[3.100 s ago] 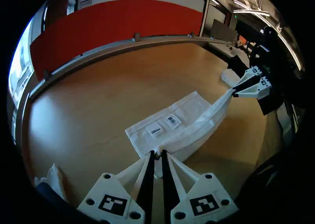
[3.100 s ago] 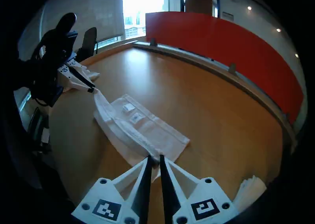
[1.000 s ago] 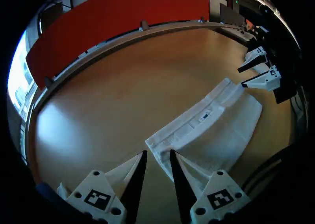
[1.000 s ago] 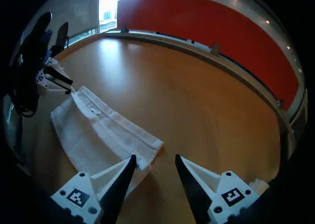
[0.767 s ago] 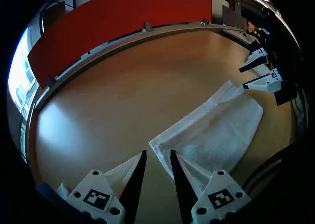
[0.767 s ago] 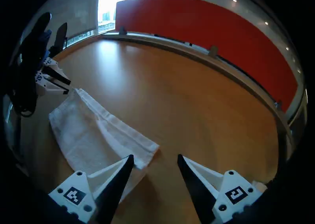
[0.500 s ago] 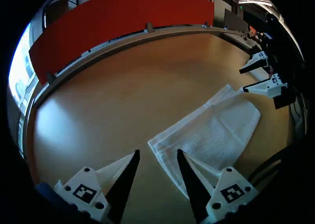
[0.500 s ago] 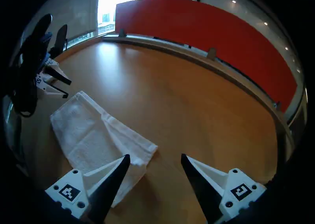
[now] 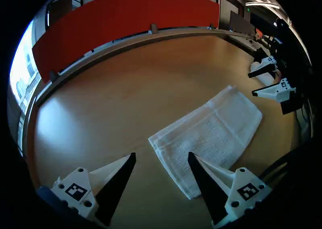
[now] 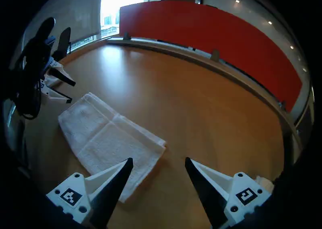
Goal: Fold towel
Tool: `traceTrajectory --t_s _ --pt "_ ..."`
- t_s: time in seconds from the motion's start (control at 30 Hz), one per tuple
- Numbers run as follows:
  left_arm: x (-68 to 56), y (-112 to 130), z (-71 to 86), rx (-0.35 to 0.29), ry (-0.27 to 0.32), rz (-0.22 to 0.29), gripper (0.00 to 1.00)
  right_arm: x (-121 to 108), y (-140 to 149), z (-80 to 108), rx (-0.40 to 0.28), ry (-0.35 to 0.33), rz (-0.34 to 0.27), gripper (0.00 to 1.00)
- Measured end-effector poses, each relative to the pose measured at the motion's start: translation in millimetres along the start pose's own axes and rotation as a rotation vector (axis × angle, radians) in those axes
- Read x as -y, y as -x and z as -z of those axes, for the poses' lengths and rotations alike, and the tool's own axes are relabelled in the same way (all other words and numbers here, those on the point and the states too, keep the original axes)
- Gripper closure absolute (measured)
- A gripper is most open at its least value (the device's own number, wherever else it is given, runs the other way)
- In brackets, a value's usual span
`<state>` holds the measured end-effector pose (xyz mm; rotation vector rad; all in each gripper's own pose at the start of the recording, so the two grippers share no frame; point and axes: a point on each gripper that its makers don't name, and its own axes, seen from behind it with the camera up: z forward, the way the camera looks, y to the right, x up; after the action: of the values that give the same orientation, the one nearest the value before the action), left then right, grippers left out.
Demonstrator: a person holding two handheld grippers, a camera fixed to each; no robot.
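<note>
A white towel lies flat on the wooden table, folded into a neat rectangle. In the left gripper view my left gripper is open just above the towel's near corner, with nothing between its fingers. The right gripper stands open beyond the towel's far end, apart from it. In the right gripper view the same towel lies to the left of my open right gripper, whose left finger hangs over its near edge. The left gripper is open past the towel's far corner.
A red partition runs along the table's far edge, also seen as a red partition in the right gripper view. Dark chairs stand by the window. A pale cloth lies at the lower right.
Both grippers held the towel's edge, carried it over in a fold, then let go and opened. In the last second they opened wider and drew back; the towel settled flat.
</note>
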<state>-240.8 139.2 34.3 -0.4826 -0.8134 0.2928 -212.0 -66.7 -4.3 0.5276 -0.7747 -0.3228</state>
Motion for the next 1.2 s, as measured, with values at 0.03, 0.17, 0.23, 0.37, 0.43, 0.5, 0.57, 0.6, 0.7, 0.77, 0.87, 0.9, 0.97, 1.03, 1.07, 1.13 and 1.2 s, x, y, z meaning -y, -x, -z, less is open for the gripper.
traceTrajectory --t_s 0.03,0.17,0.23,0.37,0.43,0.5,0.57,0.6,0.7,0.77,0.87,0.9,0.97,1.03,1.07,1.13,1.2 --pt "-0.6 1 1.9 -0.001 0.0 0.005 0.04 2 1 1.7 -0.001 -0.001 -0.001 0.0" --pt "-3.7 5 9.5 -0.004 -0.002 0.019 0.04 7 6 8.2 -0.003 -0.005 -0.003 0.0" --pt "-6.1 9 13.2 -0.002 -0.002 0.024 0.04 9 8 11.7 -0.003 -0.006 -0.004 0.0" --pt "-10.9 18 20.6 0.0 -0.004 0.031 0.04 14 13 18.4 -0.005 -0.007 -0.006 0.0" --pt "-13.6 23 24.8 0.0 -0.006 0.035 0.04 16 15 21.9 -0.006 -0.008 -0.006 0.0" --pt "-16.1 26 28.7 -0.001 -0.007 0.04 0.04 17 17 25.0 -0.007 -0.007 -0.007 0.0" --pt "-18.1 30 32.7 -0.001 -0.01 0.048 0.04 19 19 28.0 -0.008 -0.006 -0.009 0.0" --pt "-18.9 32 34.4 -0.001 -0.011 0.053 0.04 19 19 29.4 -0.009 -0.006 -0.011 0.0" --pt "-21.2 38 39.5 0.0 -0.014 0.068 0.04 21 21 33.3 -0.012 -0.006 -0.018 0.0" --pt "-22.8 41 42.2 0.0 -0.016 0.076 0.04 22 23 35.5 -0.013 -0.006 -0.021 0.0" --pt "-24.9 46 45.1 0.003 -0.019 0.086 0.04 23 26 37.5 -0.012 -0.006 -0.022 0.0" --pt "-25.5 47 46.1 0.003 -0.021 0.089 0.04 24 27 37.9 -0.011 -0.007 -0.021 0.0" --pt "-26.5 50 48.1 0.003 -0.025 0.097 0.04 24 29 38.4 -0.009 -0.009 -0.018 0.0" --pt "-27.2 53 50.7 0.001 -0.03 0.109 0.04 25 30 38.5 -0.007 -0.013 -0.014 0.0" --pt "-27.5 54 52.0 0.0 -0.033 0.115 0.04 26 30 38.5 -0.007 -0.015 -0.012 0.0" --pt "-28.4 57 54.7 -0.001 -0.039 0.129 0.04 27 30 38.5 -0.008 -0.023 -0.006 0.0" --pt "-29.1 60 57.3 -0.003 -0.046 0.143 0.04 29 30 38.3 -0.007 -0.03 0.0 0.0"
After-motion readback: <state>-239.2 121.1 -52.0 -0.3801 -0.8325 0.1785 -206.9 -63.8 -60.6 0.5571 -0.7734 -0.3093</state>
